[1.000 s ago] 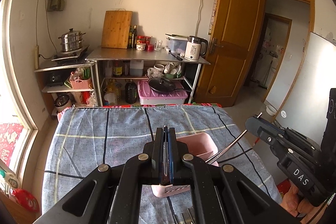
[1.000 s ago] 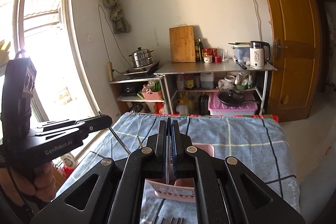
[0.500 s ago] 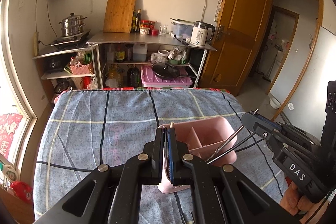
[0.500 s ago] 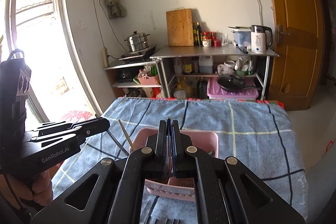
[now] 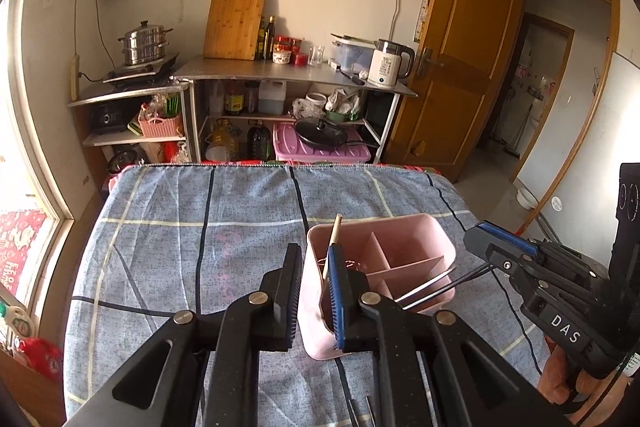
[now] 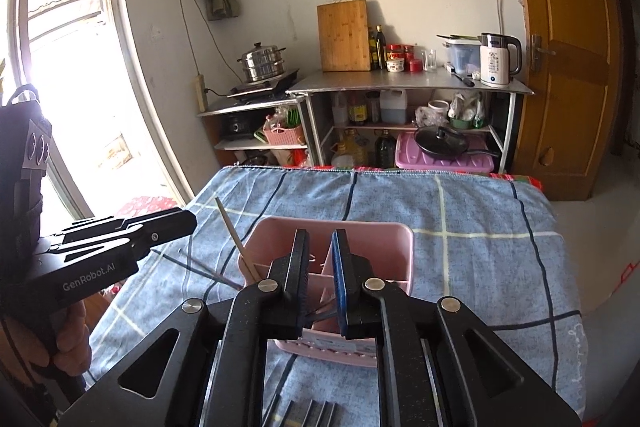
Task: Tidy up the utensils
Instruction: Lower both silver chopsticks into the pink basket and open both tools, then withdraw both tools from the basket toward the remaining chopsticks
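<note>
We see the utensil caddy (image 5: 404,259) standing on the desk (image 5: 200,227), near edge, right of centre. A wooden chopstick (image 5: 334,235) leans in its left compartment; metal chopsticks (image 5: 432,287) poke out over its right rim. Near the caddy, more utensils (image 6: 312,413) lie flat on the desk. Beyond the far edge stands a shelf rack (image 5: 288,75), a kettle (image 5: 386,67) at its right end, a steamer pot (image 5: 144,43) on its left, a door (image 5: 460,67) right of the rack.
</note>
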